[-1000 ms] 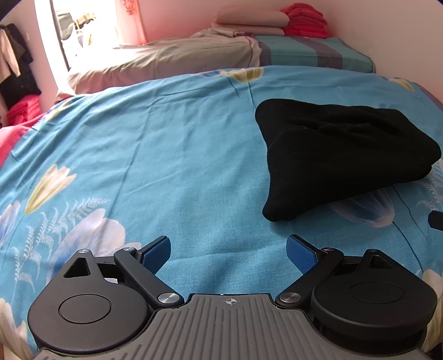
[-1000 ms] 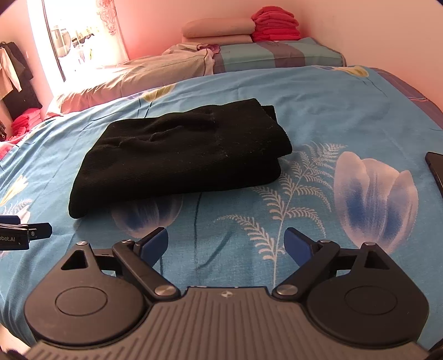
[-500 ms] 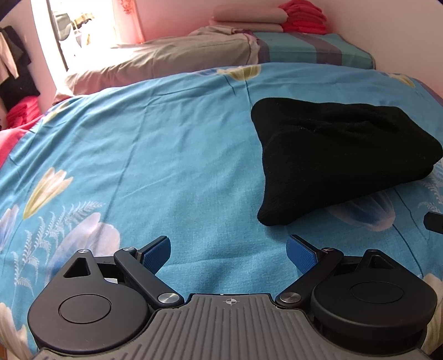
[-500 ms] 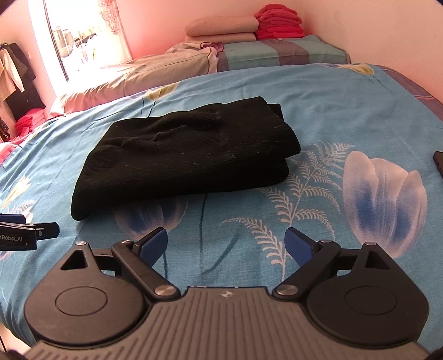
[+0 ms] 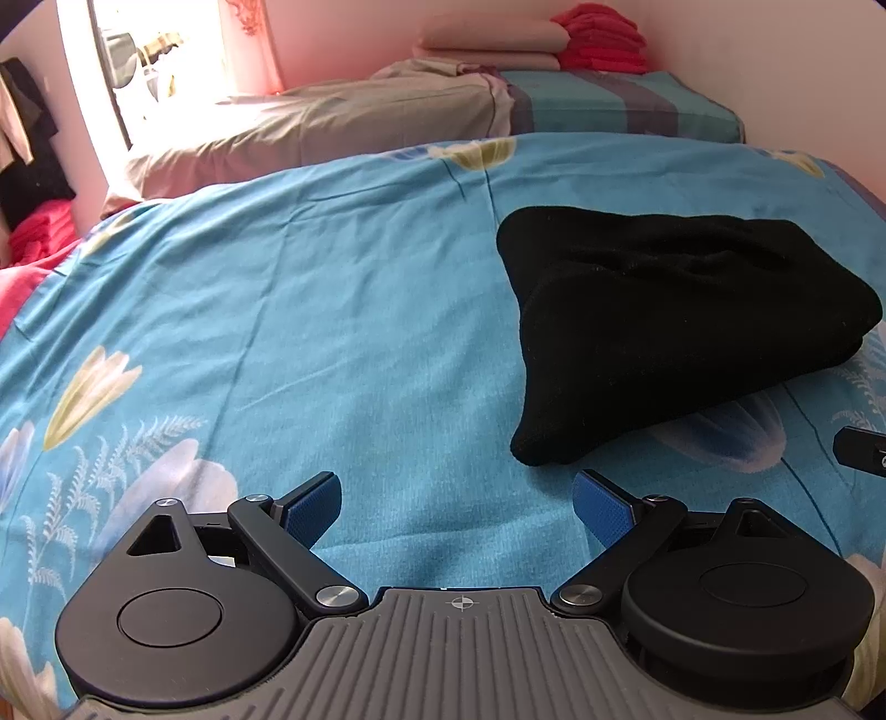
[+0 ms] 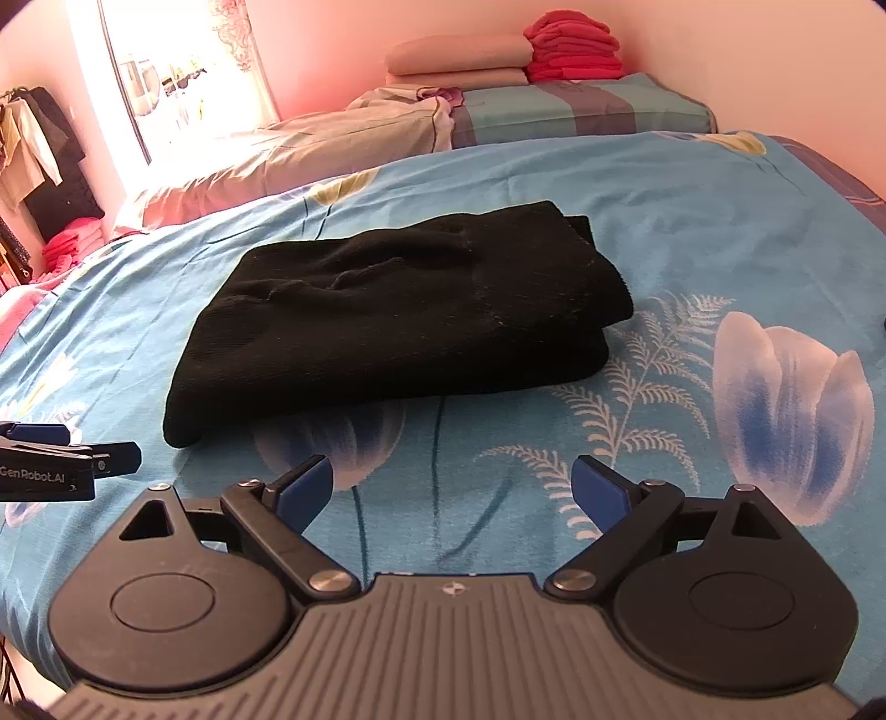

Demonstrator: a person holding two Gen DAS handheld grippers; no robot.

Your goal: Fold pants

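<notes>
A bed [image 5: 277, 332] dressed in a blue floral sheet [image 6: 692, 232] fills both of my views, its cloth lying mostly smooth with a few shallow creases. Wide bare sheet runs to the left of the load in my left view, and a broad bare stretch lies to the right of it in my right view, out to the bed's curved far edge. Behind that edge sits a second bed [image 5: 609, 105] with a beige cover [image 6: 332, 144], a folded beige blanket [image 6: 459, 58] and a stack of red cloth [image 6: 573, 47] against the pink wall.

The black pants [image 6: 398, 321] lie folded into a thick, layered bundle near the middle of the sheet, flat on the bed. The folded layers show along the near right edge in my right view; the near left corner tapers to a rounded point. In my left view the pants [image 5: 664, 327] sit ahead and to the right, that same pointed corner nearest my fingers.

My left gripper [image 5: 457, 507] has its blue-padded fingers [image 5: 315, 507] spread wide over bare sheet, holding nothing, just short of the pants' corner. My right gripper [image 6: 451, 493] is likewise spread wide with nothing between its fingers [image 6: 601, 490], hanging over the sheet near the bundle's front edge, apart from it.
</notes>
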